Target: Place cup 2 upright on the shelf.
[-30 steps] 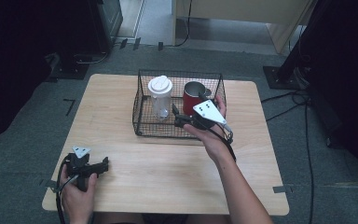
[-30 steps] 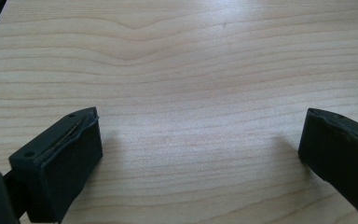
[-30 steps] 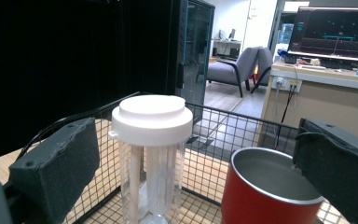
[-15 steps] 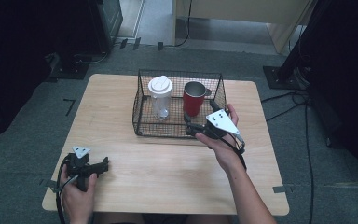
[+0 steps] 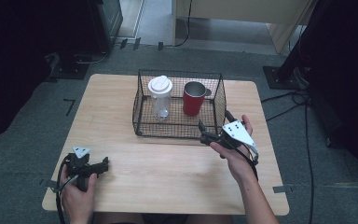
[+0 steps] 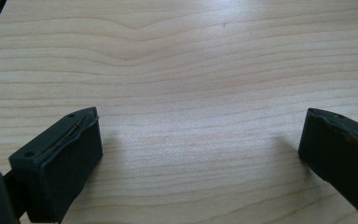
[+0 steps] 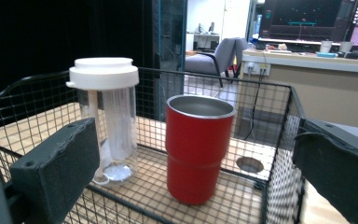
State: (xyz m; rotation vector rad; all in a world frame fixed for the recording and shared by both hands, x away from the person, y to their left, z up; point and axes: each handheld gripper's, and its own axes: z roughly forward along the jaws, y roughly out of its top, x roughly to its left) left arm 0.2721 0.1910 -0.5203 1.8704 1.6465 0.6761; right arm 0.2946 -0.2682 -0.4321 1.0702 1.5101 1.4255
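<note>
The right gripper [image 5: 204, 131] has pulled back out of the wire basket [image 5: 142, 119], jaws apart.

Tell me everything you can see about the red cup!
The red cup is a tall tumbler, red outside and silvery like metal inside, narrowing with a small step toward its base. It looks empty and has no lid. It stands upright on the floor of the black wire basket, in the right half, beside a clear bottle with a white lid but apart from it. No gripper touches it.
</note>
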